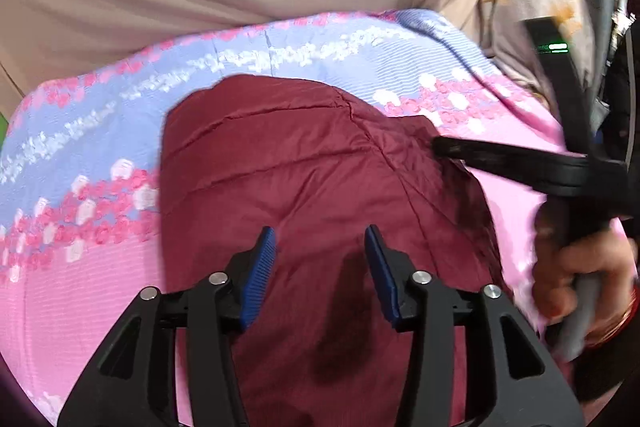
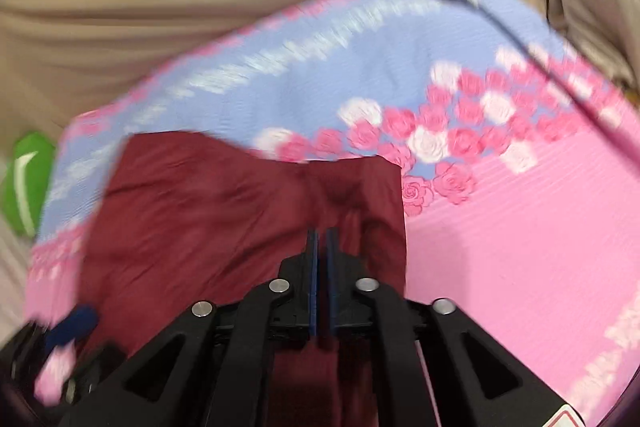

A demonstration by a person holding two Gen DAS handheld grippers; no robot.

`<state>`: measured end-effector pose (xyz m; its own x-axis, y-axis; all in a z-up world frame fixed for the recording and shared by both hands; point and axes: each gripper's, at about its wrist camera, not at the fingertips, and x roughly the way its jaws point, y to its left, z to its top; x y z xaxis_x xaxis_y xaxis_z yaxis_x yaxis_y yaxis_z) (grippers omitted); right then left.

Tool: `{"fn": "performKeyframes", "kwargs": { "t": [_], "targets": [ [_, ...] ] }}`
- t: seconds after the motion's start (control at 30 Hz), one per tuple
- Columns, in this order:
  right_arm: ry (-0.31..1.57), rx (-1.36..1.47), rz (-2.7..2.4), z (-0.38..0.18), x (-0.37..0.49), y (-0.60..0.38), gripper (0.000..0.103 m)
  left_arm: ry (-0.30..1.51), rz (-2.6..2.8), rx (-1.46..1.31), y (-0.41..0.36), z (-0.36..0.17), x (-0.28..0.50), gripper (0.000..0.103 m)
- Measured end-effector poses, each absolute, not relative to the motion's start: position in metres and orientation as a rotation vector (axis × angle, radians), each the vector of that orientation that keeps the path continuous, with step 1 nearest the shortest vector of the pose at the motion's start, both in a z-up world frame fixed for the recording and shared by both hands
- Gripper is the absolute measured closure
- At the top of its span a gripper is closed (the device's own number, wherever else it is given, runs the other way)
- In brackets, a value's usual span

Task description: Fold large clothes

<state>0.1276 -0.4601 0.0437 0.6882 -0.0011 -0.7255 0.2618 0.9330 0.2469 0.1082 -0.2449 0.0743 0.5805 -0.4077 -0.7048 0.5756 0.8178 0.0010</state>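
Folded maroon quilted garment on pink-and-blue rose-printed bedsheet
Left gripper released above garment; right gripper clenched, nothing visibly held

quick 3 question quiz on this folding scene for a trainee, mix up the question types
1. True or false: the left gripper has its jaws apart above the maroon garment.
2. What does the maroon garment lie on? A) bare wood B) a pink and blue floral sheet C) a green mat
3. In a few words, how do the right gripper jaws stand?

Key:
1. True; nothing sits between the blue pads.
2. B
3. Nearly closed, with only a slim gap between the pads, tips at the garment's right part. Whether any cloth is pinched cannot be told.
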Motion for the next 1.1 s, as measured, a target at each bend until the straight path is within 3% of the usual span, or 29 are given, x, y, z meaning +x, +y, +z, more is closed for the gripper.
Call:
{"fn": "performKeyframes", "kwargs": {
  "t": [0.17, 0.37, 0.4, 0.63, 0.9, 1.1],
  "targets": [
    [0.807, 0.254, -0.008, 0.064, 0.043, -0.419, 0.094, 0.772, -0.602, 0.284, -0.208, 0.072, 0.069, 0.047],
    [0.886, 0.292, 0.001, 0.018, -0.023, -0.377, 0.098, 0.848, -0.552, 0.299, -0.190, 0.040, 0.049, 0.044],
    [0.903, 0.282, -0.022, 0.007, -0.025, -0.375, 0.103, 0.856, -0.551, 0.288, -0.189, 0.038, 0.049, 0.043],
    [0.907, 0.266, -0.050, -0.017, -0.023, -0.373, 0.103, 0.840, -0.511, 0.303, -0.193, 0.028, 0.046, 0.041],
    [0.794, 0.308, -0.056, 0.030, -0.043, -0.364, 0.096, 0.833, -0.482, 0.294, -0.192, 0.026, 0.045, 0.041],
    [0.908, 0.287, -0.085, -0.010, -0.022, -0.366, 0.101, 0.847, -0.497, 0.278, -0.186, 0.027, 0.043, 0.038]
  ]
}}
